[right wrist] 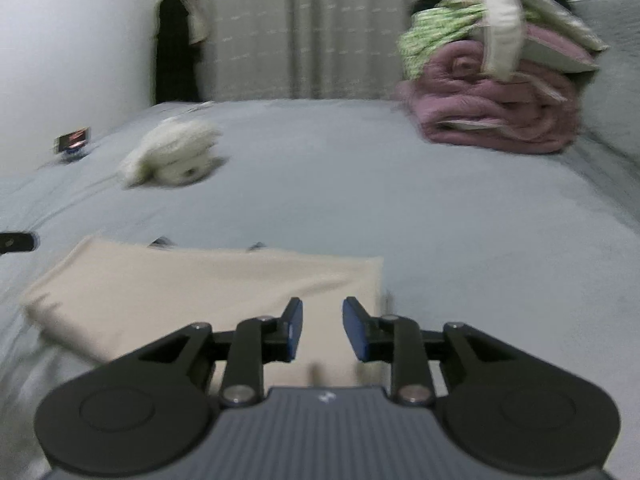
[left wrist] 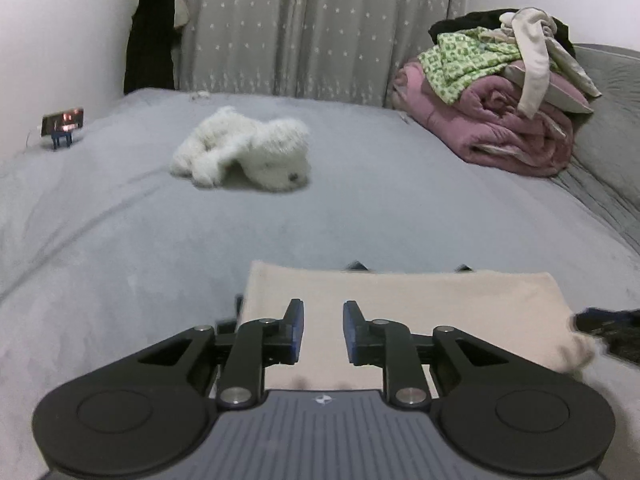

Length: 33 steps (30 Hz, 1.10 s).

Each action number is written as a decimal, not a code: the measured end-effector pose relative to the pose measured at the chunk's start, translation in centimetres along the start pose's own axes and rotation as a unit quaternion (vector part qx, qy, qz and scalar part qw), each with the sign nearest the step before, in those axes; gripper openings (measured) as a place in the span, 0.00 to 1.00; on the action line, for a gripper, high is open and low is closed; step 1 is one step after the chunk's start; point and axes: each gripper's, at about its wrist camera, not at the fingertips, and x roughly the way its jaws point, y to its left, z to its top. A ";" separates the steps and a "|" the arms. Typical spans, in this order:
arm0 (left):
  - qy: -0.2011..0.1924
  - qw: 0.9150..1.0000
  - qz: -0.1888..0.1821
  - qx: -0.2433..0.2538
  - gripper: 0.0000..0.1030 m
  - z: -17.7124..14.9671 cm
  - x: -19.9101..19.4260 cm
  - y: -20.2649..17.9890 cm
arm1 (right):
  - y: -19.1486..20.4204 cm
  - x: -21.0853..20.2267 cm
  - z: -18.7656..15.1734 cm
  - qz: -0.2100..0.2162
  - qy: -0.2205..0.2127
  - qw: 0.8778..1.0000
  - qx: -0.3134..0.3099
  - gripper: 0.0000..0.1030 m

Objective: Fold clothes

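Observation:
A cream folded garment point(left wrist: 420, 304) lies flat on the grey bed point(left wrist: 120, 240), with small dark bits peeking out at its far edge. My left gripper point(left wrist: 323, 330) hovers over its near left part, open, nothing between the blue pads. In the right wrist view the same garment point(right wrist: 180, 292) spreads to the left. My right gripper point(right wrist: 322, 328) is over its near right corner, open and empty. The other gripper's black tip point(right wrist: 18, 242) shows at the left edge.
A white fluffy garment point(left wrist: 248, 152) lies mid-bed. A pink rolled blanket point(left wrist: 508, 128) topped with green and cream clothes point(left wrist: 480, 56) sits at the back right. A phone on a stand point(left wrist: 62, 122) is at the left. Grey curtain and dark hanging clothes point(left wrist: 150, 36) behind.

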 end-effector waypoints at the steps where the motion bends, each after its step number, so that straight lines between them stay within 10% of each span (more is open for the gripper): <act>1: 0.002 1.000 0.000 -0.005 0.20 -0.4 0.2 -0.1 | 0.7 0.4 -0.3 0.005 0.003 1.000 -0.002 0.24; 12: 0.024 0.999 0.018 -0.017 0.23 -5.2 5.5 0.9 | 4.9 3.1 -3.0 0.030 0.011 0.998 -0.048 0.28; 27: -0.002 1.000 0.028 -0.008 0.24 -5.6 2.3 2.5 | 5.0 3.6 -4.5 0.039 0.001 0.997 -0.063 0.30; 33: -0.020 0.997 -0.010 0.080 0.32 -6.0 2.3 -2.4 | 6.6 2.9 -4.3 0.060 -0.010 0.995 -0.080 0.30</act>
